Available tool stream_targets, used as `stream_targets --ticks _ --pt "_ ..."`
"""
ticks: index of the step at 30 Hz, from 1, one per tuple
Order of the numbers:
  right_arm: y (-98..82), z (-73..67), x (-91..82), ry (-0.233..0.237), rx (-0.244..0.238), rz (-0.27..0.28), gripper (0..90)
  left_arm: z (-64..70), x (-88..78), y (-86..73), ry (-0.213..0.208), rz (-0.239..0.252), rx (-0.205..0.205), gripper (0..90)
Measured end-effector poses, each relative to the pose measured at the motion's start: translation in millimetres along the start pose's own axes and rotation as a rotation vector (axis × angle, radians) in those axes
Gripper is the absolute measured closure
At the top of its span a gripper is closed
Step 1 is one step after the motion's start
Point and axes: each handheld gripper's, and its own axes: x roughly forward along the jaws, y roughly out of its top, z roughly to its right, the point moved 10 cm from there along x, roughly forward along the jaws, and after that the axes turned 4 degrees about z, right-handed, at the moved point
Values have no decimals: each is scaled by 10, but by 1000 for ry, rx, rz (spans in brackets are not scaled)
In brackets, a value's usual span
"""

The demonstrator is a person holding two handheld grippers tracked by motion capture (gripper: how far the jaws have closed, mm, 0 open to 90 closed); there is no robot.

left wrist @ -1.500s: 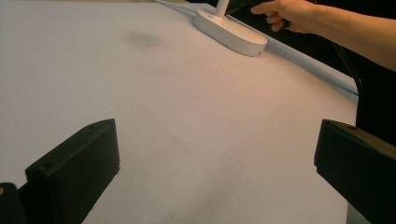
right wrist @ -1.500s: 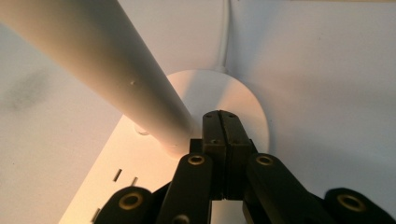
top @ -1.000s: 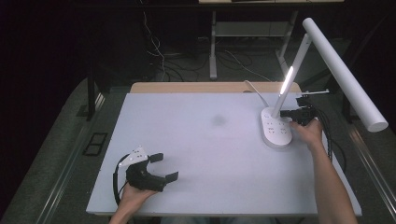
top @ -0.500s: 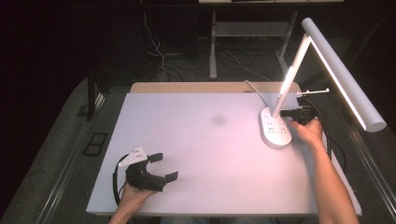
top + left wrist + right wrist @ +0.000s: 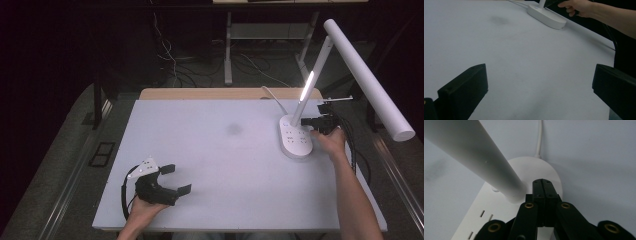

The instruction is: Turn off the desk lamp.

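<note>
Desk lamp (image 5: 297, 141) stands lit at the table's (image 5: 215, 150) far right | right gripper (image 5: 543, 185) jaws pressed together, empty, tips over the lamp base beside its post | left gripper (image 5: 172, 179) jaws wide apart, empty, well apart from the lamp, at the near left.

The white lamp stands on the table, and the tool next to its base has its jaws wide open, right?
Not quite. The right tool beside the lamp base has its jaws shut tight together, as the right gripper view shows. The white lamp does stand on the table.
</note>
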Motion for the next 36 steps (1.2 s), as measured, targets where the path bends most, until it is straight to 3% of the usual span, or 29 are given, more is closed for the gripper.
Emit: stream_targets --ticks 5,14,21,22,28,30,31,33,34,36 --pt "-5 -3 6 -20 -27 -4 900 4 2 -1 -2 0 1 0" --pt "38 -9 -21 -18 9 23 899 -22 -9 7 4 6 -1 0" --pt "61 -25 -125 -6 -16 32 898 -21 -9 9 3 6 -1 0" --pt "66 -41 -143 -4 -15 32 793 -18 -11 9 2 5 0 0" --pt "84 -78 -267 -54 -38 37 771 1 -6 14 -3 9 1 0" --pt "94 -74 -290 -59 -45 46 755 9 -5 15 -6 9 3 0" --pt "95 -99 -345 -56 -18 52 732 13 -5 16 -7 9 3 0" --pt "91 -110 -398 -55 -12 52 699 18 -7 17 -10 10 3 0" --pt "99 -95 -417 -62 -32 61 687 22 -9 16 -11 10 1 0" --pt "102 -101 -470 -63 -24 68 655 23 -10 18 -11 11 1 0"
